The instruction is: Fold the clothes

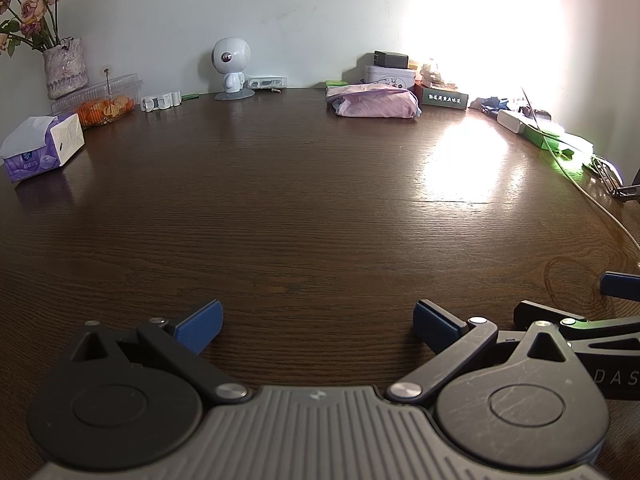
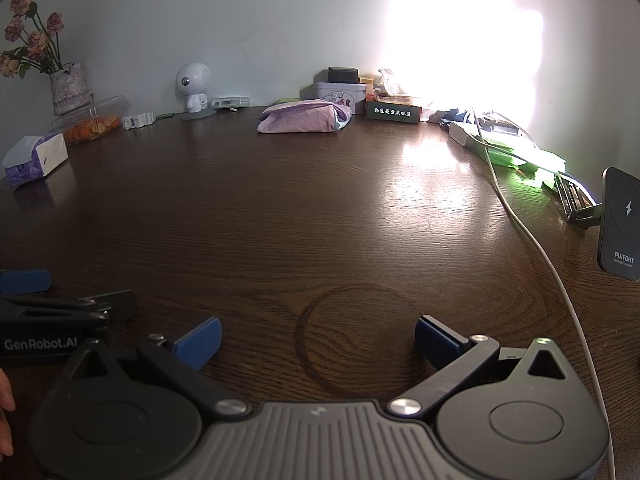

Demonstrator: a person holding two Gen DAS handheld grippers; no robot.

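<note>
Holding both sets of fingers spread wide and empty, we keep the left gripper [image 1: 318,326] and the right gripper [image 2: 318,340] side by side, low over the dark wooden tabletop [image 1: 304,208]. Well ahead of us, the folded pink garment [image 1: 374,100] lies near the wall, just beside a green box [image 1: 442,98].

A lived-in home room: a dark wooden worktop [image 1: 304,200] against a pale wall carries dried roses in a vase [image 1: 66,68], a tissue box [image 1: 42,148], a robot figurine [image 1: 231,65] (white), and a wireless charger [image 2: 622,226].
</note>
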